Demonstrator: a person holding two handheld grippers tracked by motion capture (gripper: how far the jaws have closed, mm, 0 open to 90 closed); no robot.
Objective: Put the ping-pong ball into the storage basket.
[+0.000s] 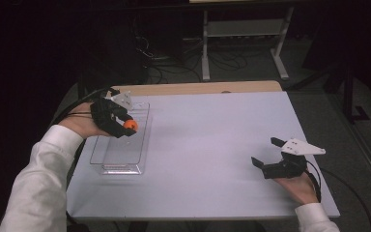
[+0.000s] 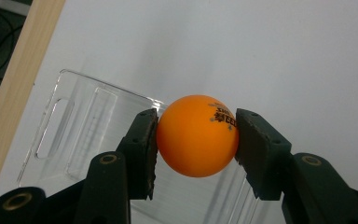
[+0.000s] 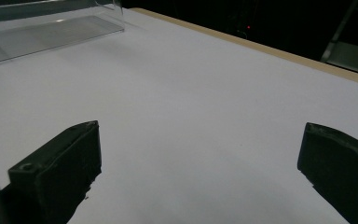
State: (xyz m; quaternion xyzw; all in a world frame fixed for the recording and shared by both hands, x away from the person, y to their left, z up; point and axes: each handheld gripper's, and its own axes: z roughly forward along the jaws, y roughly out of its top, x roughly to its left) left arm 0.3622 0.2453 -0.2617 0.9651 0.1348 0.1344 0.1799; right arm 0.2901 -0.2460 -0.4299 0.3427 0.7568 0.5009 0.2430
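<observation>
1. The left gripper (image 1: 125, 124) is raised at the left of the high view, held by the left hand (image 1: 79, 124) on a white-sleeved forearm (image 1: 38, 183)
2. Its jaws are clamped, both pads (image 2: 145, 149) pressing inward on what sits between them
3. The right gripper (image 1: 266, 152) lies low at the right, pointing left, in the right hand (image 1: 298, 186)
4. Its jaws stand wide apart with nothing between them

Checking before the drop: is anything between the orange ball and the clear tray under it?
Nothing visible is. The left tool grips the orange ball above the clear tray, whose open inside lies bare.
</observation>
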